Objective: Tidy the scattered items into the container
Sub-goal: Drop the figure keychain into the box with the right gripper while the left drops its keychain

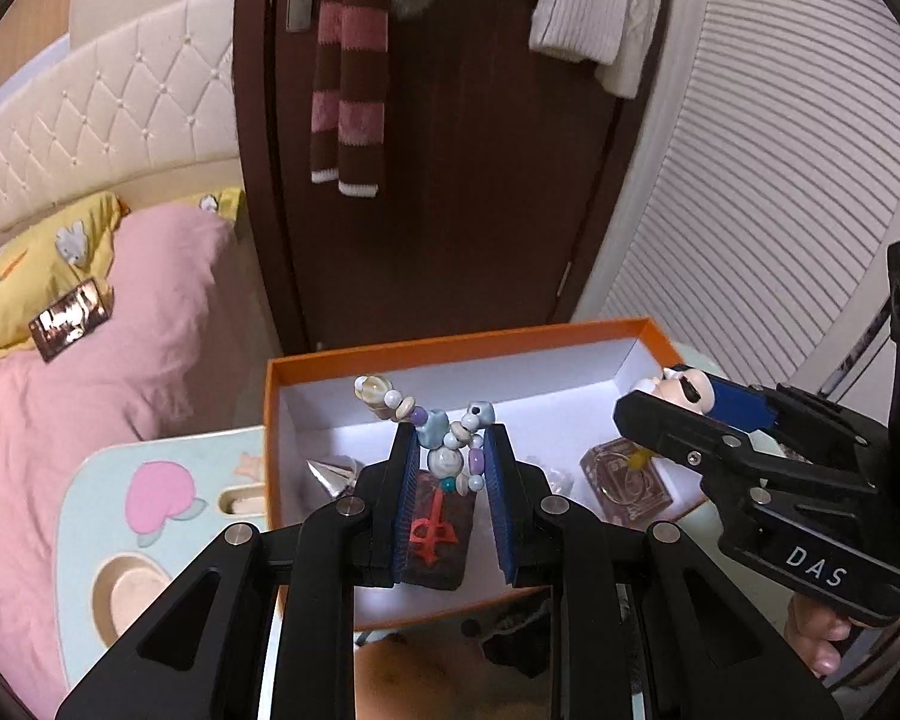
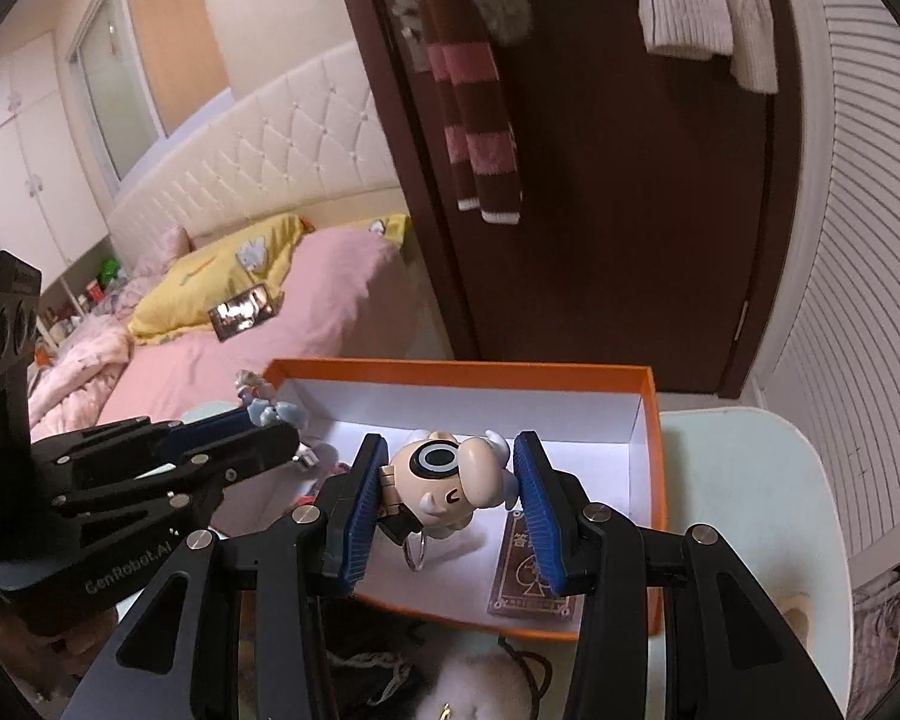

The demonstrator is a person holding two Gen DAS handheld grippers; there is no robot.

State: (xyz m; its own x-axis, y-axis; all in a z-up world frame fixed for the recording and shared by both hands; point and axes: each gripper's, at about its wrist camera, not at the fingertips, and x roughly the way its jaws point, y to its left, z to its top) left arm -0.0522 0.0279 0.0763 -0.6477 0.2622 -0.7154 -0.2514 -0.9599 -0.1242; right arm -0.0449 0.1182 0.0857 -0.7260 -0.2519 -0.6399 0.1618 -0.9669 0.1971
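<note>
An orange box (image 1: 450,341) with a white inside stands on a small pale table; it also shows in the right wrist view (image 2: 660,480). My left gripper (image 1: 448,441) is shut on a beaded bracelet (image 1: 447,444) of pale blue, white and purple beads, held above the box. My right gripper (image 2: 448,468) is shut on a cartoon figure keychain (image 2: 450,480) with a metal ring, held over the box. The right gripper also shows in the left wrist view (image 1: 690,414). In the box lie a dark card with a red mark (image 1: 435,531) and a clear brown card (image 2: 531,576).
A pale children's table (image 1: 150,516) with cut-outs holds the box. A bed with a pink quilt (image 1: 90,396) is at the left. A dark wooden door (image 1: 450,180) with hanging scarves stands behind. A white fluffy item (image 2: 474,684) lies near the front.
</note>
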